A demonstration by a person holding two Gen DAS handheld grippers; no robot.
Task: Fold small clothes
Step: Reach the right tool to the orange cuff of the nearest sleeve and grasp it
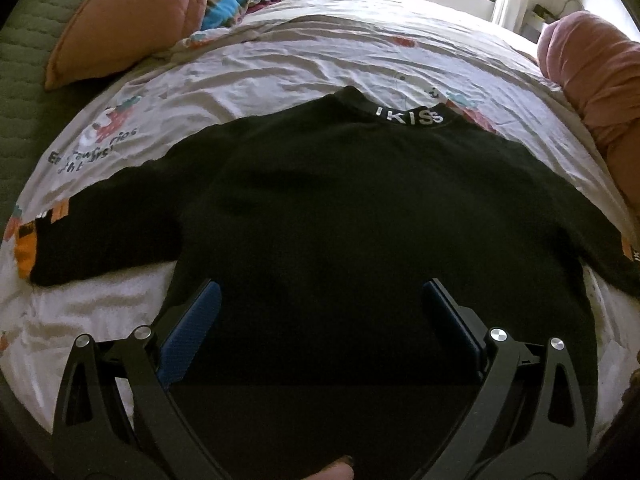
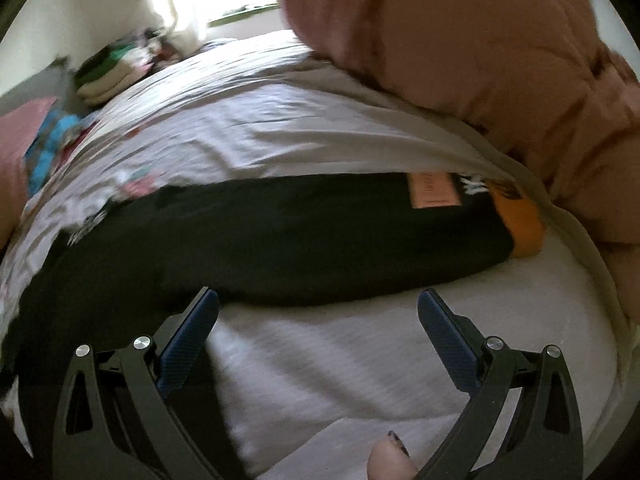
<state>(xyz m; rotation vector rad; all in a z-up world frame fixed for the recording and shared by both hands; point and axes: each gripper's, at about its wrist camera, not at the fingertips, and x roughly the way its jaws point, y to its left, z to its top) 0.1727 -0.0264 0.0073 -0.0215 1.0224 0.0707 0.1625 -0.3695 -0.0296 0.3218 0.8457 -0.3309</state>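
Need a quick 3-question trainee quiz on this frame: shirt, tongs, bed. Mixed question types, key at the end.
1. True or false: the left tongs are shut on the black shirt.
2. What colour is the cuff on the sleeve seen from the right wrist view?
3. The right tongs hang mostly over: A) the pink pillow, B) the white sheet, C) the shirt collar.

Key: 1 false, both tongs are open and hold nothing; 2 orange; 3 B.

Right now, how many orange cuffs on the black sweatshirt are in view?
2. One orange cuff ends the sleeve spread left in the left wrist view; the other orange cuff ends the sleeve beside the pink quilt in the right wrist view.
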